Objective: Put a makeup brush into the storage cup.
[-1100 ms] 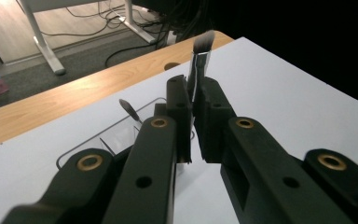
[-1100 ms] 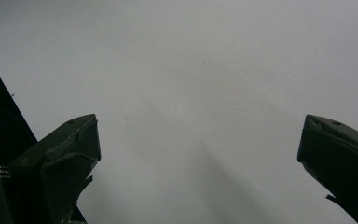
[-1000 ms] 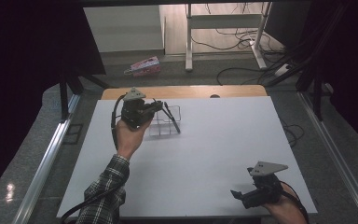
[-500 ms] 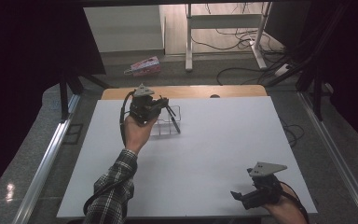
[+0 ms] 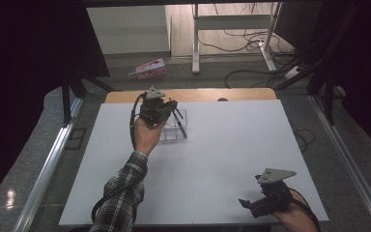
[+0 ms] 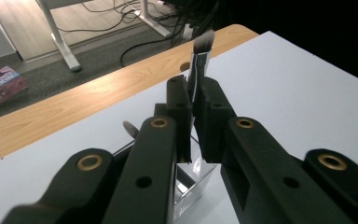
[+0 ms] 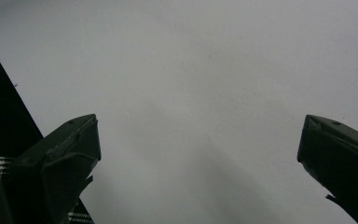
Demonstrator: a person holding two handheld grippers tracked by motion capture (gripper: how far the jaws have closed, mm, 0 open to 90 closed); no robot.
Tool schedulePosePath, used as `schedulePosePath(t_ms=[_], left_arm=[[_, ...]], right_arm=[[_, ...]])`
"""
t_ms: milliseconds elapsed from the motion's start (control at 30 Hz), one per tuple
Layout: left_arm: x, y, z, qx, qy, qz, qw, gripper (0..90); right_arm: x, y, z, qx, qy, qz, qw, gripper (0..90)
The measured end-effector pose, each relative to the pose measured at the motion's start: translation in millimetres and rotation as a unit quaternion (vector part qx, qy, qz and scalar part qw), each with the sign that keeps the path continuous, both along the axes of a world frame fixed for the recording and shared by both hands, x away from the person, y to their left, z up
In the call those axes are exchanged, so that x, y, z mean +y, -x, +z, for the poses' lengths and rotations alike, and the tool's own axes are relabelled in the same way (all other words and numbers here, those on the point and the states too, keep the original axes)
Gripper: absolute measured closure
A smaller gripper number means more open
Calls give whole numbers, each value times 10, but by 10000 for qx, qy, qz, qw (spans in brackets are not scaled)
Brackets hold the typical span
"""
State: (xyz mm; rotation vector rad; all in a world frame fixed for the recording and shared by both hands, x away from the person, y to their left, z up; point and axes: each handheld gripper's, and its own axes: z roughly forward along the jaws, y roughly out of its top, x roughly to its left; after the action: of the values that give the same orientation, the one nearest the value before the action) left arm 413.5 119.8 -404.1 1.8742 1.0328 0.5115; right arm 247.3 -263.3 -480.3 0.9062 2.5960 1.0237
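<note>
My left gripper (image 5: 173,109) (image 6: 192,91) is shut on a makeup brush (image 6: 199,55). Its pale bristles point up past the jaw tips, and its black handle (image 5: 180,124) slants down into a clear plastic organizer box (image 5: 173,129) (image 6: 195,171) at the far left-centre of the white table. A grey rounded tip of another item (image 6: 130,129) shows at the box by my left jaw. My right gripper (image 5: 249,205) (image 7: 198,140) rests near the table's front right corner. It is open, and there is bare white surface between its jaws.
The white tabletop (image 5: 232,145) lies on a wooden desk edge (image 5: 207,94) at the far side. A pink box (image 5: 149,68), cables and table legs are on the floor beyond. Metal rails run along both sides.
My left hand has shifted a little to the right and farther away with the brush, staying over the clear box. The right gripper has stayed still.
</note>
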Motion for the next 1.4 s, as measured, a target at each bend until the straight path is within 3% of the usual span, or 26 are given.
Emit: schedulePosePath(t_ms=[633, 1400], left_arm=[[-127, -99, -265, 196, -162, 51, 9997, 850], [-242, -105, -563, 361, -230, 23, 9991, 839]], right_arm=[[19, 9, -13, 68, 82, 70, 9999, 0], [26, 15, -20, 105, 142, 106, 9998, 0]])
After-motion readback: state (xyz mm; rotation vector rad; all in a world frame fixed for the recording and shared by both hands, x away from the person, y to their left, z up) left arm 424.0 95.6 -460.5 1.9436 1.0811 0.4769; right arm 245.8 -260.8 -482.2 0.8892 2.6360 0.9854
